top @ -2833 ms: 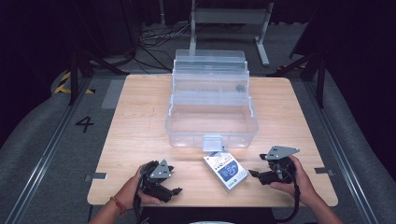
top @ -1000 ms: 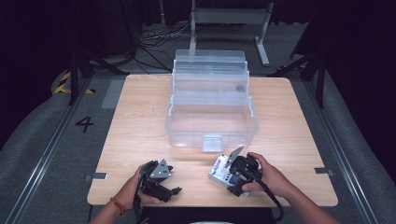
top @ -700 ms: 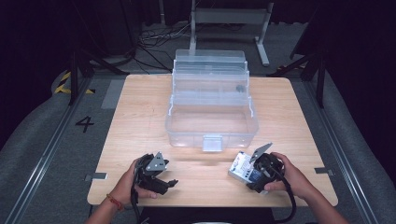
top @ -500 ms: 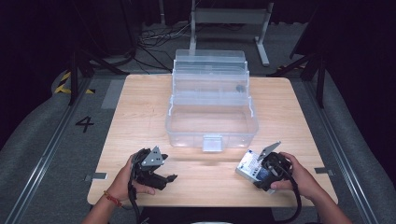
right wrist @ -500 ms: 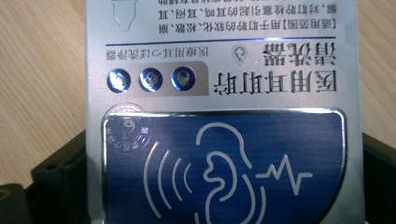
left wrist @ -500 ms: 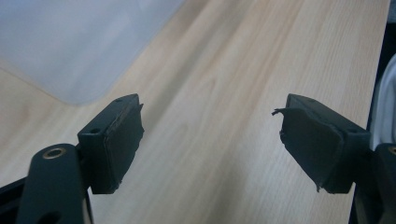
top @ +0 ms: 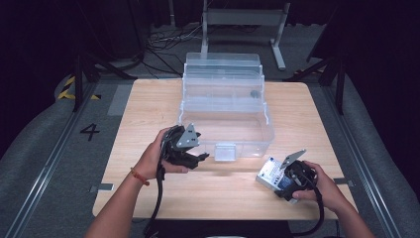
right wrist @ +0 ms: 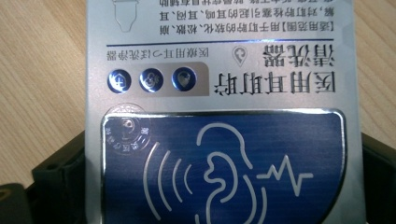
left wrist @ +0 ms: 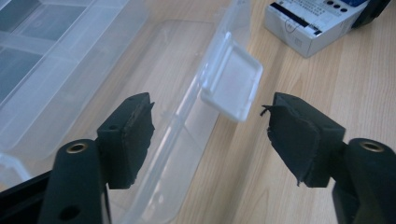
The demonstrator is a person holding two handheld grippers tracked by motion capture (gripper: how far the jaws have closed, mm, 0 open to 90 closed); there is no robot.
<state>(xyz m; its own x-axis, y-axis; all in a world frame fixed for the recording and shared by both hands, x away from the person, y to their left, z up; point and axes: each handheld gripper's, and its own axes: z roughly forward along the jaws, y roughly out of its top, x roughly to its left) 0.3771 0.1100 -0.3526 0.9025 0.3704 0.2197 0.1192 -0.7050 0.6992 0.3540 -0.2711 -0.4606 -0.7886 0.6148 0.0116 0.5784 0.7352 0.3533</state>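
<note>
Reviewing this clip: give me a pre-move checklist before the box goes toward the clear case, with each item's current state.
1. Right gripper shut on the small box: ok, jaws flank it in the right gripper view.
2. Left gripper open: ok.
3. Left jaws straddle the latch tab: not ok, tab lies beyond them.
4. Clear case lid open: ok.
5. Grip firmness: cannot tell.

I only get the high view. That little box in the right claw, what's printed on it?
Observer: The box carries a blue panel with a white ear drawing and Chinese text.
Operator: Is the claw squeezing it?
Observer: Yes, the right claw has a jaw on each side of the box.
Operator: And the left claw?
Observer: The left claw is open, aimed at the clear bin's latch, not touching it.
</note>
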